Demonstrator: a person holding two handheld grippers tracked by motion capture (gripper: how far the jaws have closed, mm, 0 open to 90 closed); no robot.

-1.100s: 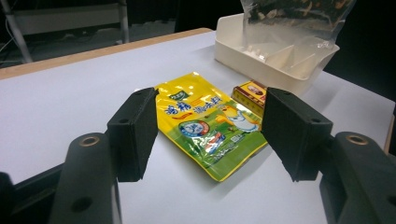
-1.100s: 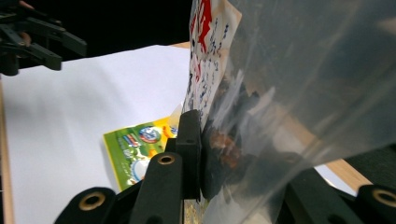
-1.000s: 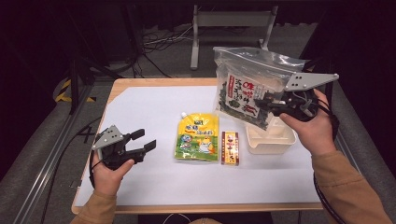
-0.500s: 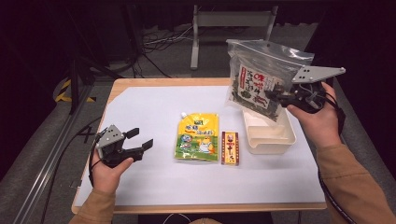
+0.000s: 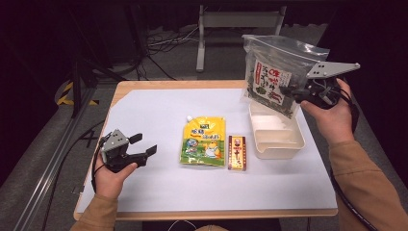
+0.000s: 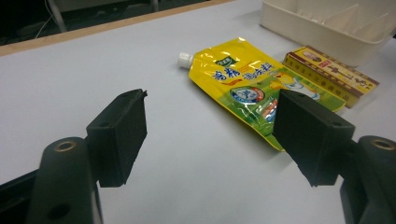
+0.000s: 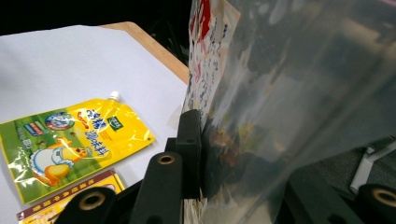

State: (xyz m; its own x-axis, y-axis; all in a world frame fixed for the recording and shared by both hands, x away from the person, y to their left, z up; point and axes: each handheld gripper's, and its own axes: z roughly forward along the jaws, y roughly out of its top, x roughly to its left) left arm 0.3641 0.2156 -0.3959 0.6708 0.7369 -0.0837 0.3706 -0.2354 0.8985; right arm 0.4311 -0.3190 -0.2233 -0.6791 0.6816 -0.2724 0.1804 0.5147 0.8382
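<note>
My right gripper is shut on the lower part of a clear bag that has a printed label and dark contents. It holds the bag upright in the air over the far end of a white divided container. In the right gripper view the bag sits between the jaws of the right gripper and covers the right jaw. My left gripper rests low at the table's left, open. Its jaws have just been opening, with nothing between them. Beyond the left gripper lies a yellow spouted pouch.
The yellow pouch lies flat mid-table with a small red and yellow box beside it, next to the container. A white sheet covers the wooden table. Dark floor, cables and a metal stand lie beyond the far edge.
The right gripper has carried the bag to the right, toward the table's right edge. The left gripper's jaws stand a little wider; that hand has stayed put.
</note>
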